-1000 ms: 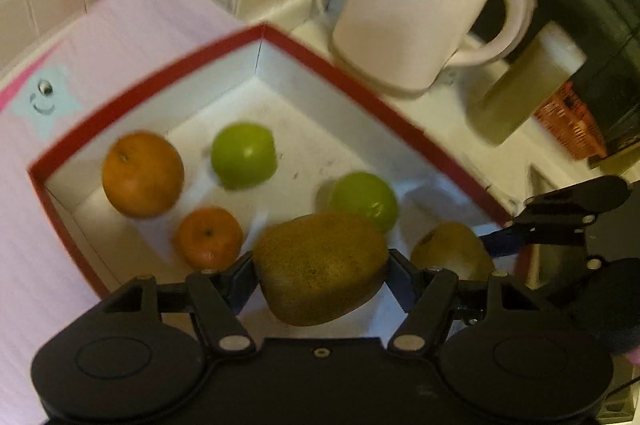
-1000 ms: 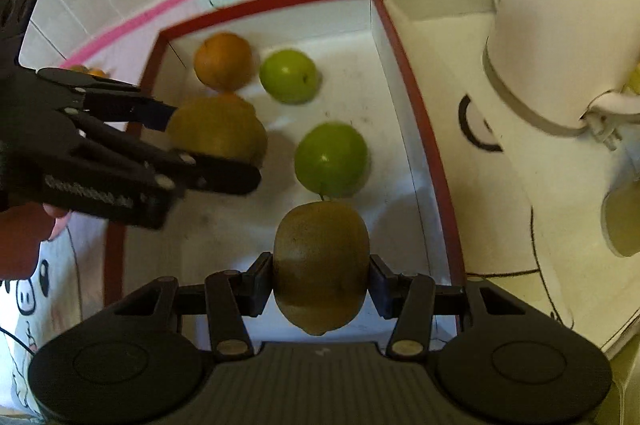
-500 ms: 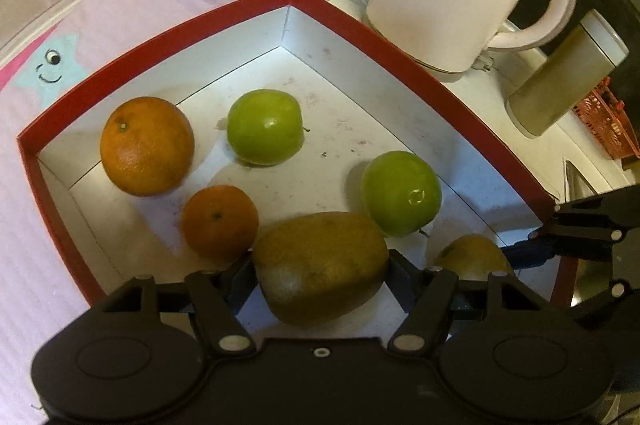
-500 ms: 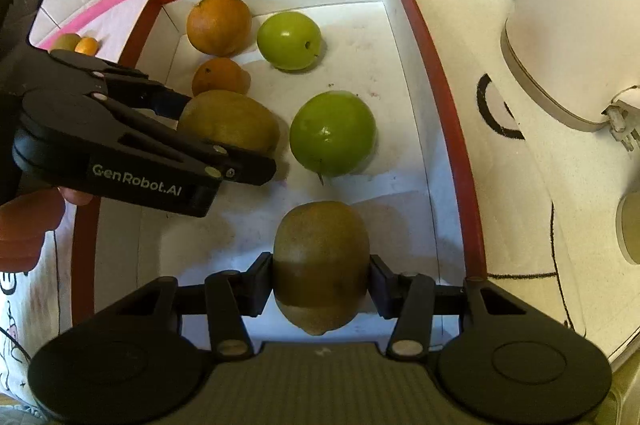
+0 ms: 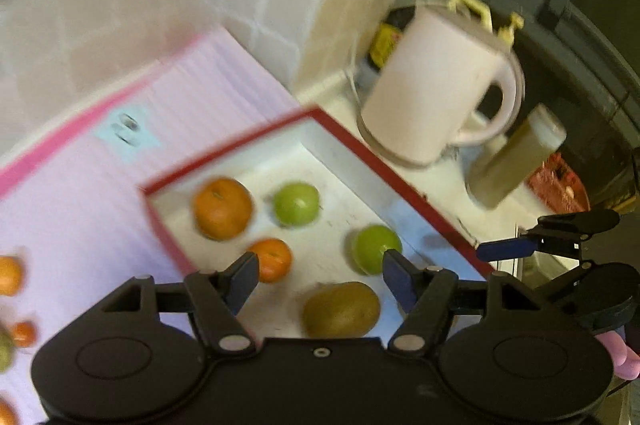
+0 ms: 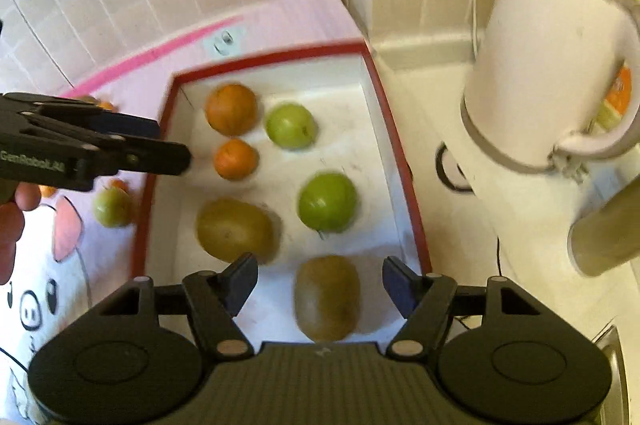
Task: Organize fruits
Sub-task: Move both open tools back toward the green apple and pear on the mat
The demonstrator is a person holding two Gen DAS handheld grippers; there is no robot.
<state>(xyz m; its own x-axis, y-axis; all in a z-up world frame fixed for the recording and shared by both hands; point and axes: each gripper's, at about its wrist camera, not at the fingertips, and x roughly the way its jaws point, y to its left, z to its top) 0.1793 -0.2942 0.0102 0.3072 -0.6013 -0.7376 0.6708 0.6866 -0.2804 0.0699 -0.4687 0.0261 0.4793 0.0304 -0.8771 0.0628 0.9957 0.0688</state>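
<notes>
A red-rimmed white box (image 6: 400,161) holds a big orange (image 6: 231,109), a small orange (image 6: 235,159), two green apples (image 6: 291,125) (image 6: 327,201) and two kiwis. My left gripper (image 5: 320,279) hangs open above the box, with one kiwi (image 5: 341,309) lying free on the floor below it. My right gripper (image 6: 320,283) is opening. The other kiwi (image 6: 327,297) lies between its fingers, clear of both pads. The left gripper (image 6: 120,149) shows at the left of the right wrist view, beyond the first kiwi (image 6: 236,229).
A white kettle (image 6: 552,65) and a tan bottle (image 5: 516,157) stand right of the box. A pink mat (image 5: 80,205) lies to its left, with a green fruit (image 6: 112,205) and small oranges (image 5: 8,275) loose on it. Tiled wall stands behind.
Both grippers have let go of their kiwis and risen. The two kiwis now lie on the box floor. The views show more of the wall and mat.
</notes>
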